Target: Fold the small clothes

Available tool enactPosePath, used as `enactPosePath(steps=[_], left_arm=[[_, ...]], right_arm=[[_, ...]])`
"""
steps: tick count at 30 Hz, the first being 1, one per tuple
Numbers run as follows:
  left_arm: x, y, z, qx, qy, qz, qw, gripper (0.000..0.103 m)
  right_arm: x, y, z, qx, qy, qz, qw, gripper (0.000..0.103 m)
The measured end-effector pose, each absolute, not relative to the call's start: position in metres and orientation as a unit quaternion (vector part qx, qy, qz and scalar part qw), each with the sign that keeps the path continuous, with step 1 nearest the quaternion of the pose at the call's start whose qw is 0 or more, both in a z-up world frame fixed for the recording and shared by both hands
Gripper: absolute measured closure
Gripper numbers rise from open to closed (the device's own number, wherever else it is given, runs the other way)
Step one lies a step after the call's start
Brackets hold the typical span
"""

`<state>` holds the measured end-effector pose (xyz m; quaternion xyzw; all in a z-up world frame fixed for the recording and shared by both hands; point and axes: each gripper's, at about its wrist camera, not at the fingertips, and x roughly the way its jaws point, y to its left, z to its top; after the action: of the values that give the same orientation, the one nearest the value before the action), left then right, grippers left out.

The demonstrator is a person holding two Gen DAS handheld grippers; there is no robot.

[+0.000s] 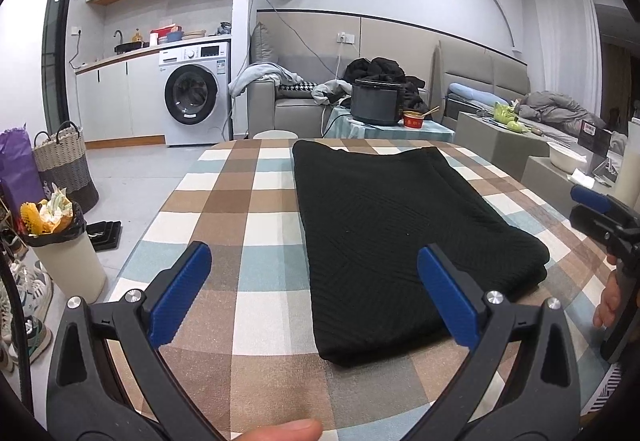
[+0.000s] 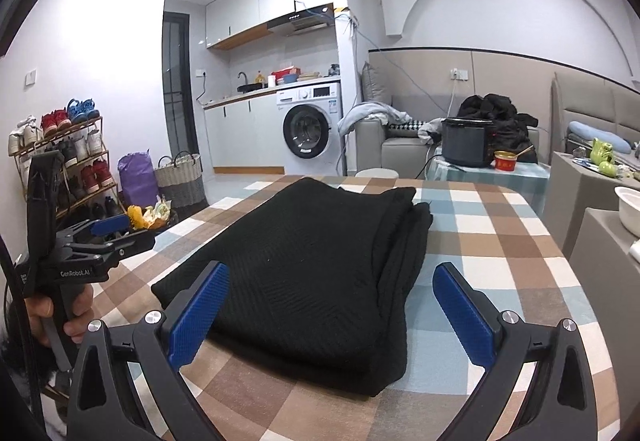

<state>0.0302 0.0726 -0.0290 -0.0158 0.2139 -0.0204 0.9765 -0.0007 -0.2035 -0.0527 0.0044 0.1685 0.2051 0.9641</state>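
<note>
Two views, left first: the left hand-held gripper [image 1: 314,293] hangs wide and empty over the near edge of the black knitted garment [image 1: 400,233], a layered rectangle on the checked-cloth desk [image 1: 248,209]. Right view: the right hand-held gripper [image 2: 330,315] also gapes empty; folding looks nearly done, with bare cloth all round for another fold.

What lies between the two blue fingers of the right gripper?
In the right wrist view, the near end of the folded black knitted garment on the checked tablecloth lies between them.
</note>
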Motion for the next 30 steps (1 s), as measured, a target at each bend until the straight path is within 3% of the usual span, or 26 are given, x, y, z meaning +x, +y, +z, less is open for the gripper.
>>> enactPosePath(steps=[30], left_arm=[[0.0236, 0.0698, -0.027, -0.008, 0.206, -0.027, 0.978, 0.0]], right_arm=[[0.0021, -0.2032, -0.0539, 0.002, 0.177, 0.204, 0.963, 0.0]])
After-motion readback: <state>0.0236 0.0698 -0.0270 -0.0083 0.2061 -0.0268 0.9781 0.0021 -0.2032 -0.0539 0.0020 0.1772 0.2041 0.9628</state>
